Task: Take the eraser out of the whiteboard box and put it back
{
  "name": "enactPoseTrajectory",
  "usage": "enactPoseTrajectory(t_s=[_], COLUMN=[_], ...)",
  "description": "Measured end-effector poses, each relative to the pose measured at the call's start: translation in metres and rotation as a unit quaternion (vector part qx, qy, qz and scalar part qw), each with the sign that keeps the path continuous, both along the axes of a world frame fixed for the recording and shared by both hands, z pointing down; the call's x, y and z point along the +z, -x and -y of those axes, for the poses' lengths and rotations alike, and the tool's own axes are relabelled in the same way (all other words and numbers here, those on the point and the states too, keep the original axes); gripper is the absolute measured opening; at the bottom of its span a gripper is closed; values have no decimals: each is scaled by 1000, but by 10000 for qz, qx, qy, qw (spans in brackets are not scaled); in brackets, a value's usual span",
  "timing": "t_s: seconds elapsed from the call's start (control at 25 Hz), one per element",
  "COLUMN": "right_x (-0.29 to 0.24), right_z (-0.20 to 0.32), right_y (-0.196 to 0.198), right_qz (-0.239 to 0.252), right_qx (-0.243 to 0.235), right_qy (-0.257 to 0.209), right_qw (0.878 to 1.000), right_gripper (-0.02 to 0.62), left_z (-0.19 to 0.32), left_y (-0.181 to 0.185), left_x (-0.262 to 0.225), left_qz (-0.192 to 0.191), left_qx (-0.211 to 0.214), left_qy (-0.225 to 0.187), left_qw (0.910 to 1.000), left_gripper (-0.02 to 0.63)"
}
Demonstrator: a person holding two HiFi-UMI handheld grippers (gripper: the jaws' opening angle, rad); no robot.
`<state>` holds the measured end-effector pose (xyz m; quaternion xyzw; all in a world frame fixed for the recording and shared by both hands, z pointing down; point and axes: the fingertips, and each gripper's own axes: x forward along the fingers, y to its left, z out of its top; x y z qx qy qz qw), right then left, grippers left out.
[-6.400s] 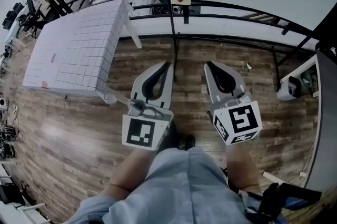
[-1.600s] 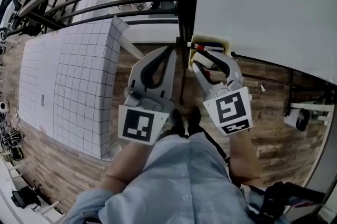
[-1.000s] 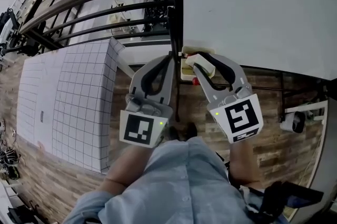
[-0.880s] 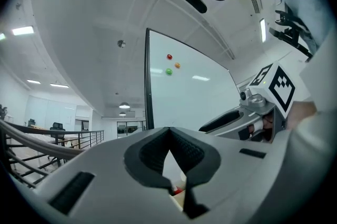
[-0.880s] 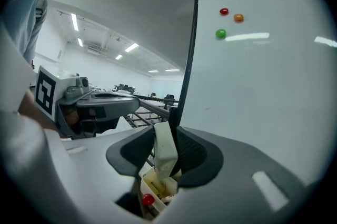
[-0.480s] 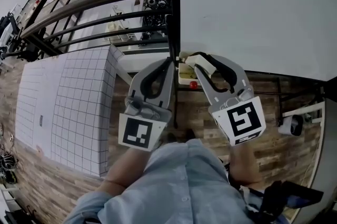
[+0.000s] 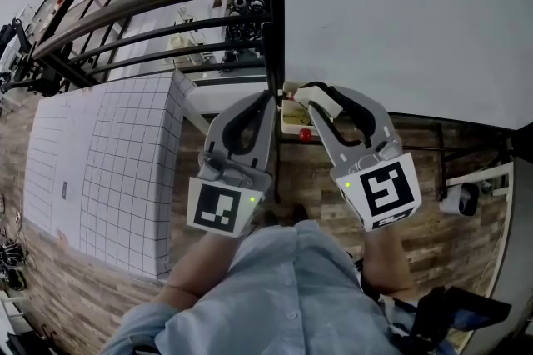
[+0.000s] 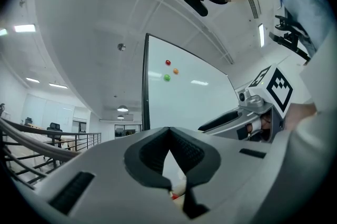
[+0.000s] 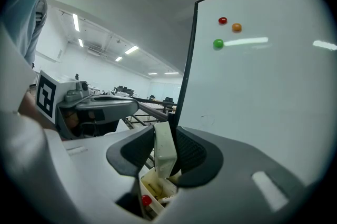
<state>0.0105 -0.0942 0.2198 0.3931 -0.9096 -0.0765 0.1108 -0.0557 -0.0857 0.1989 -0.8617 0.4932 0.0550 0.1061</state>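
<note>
Fingers (image 9: 192, 157) of the right gripper (image 9: 167, 132) clamp the eraser (image 9: 164, 152), a flat cream block standing on edge just over the whiteboard box (image 9: 151, 186), beside the whiteboard (image 9: 263, 91) frame. The eraser's lower end is hidden behind the pads. Inside the box only a red marker cap (image 9: 146, 200) can be made out. The left gripper (image 8: 168, 129) fingers are pressed together, empty.

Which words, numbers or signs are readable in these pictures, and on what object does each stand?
None can be read.
The left hand-held gripper and right hand-held gripper bear only black-and-white square patterns, no letters.
A small mark on the gridded table is too small to read.
</note>
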Motion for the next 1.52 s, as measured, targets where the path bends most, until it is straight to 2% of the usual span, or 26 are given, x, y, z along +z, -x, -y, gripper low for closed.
enactPoseTrajectory(t_s=[0.48, 1.2, 1.52], right_x=[18, 72, 72], right_z=[10, 32, 35], right_y=[-2, 9, 16], right_qz=[-32, -144, -87], right_qx=[39, -154, -311], right_qy=[229, 868, 876], right_qw=[9997, 9960, 9956], right_gripper=[129, 129, 126], left_z=[9, 40, 58], left_y=[-3, 4, 11], left_x=[11, 44, 61], left_qz=[-3, 25, 46], left_qx=[20, -28, -35], left_qy=[175, 598, 771], left_qw=[9998, 9982, 9970], left_gripper=[-2, -2, -2])
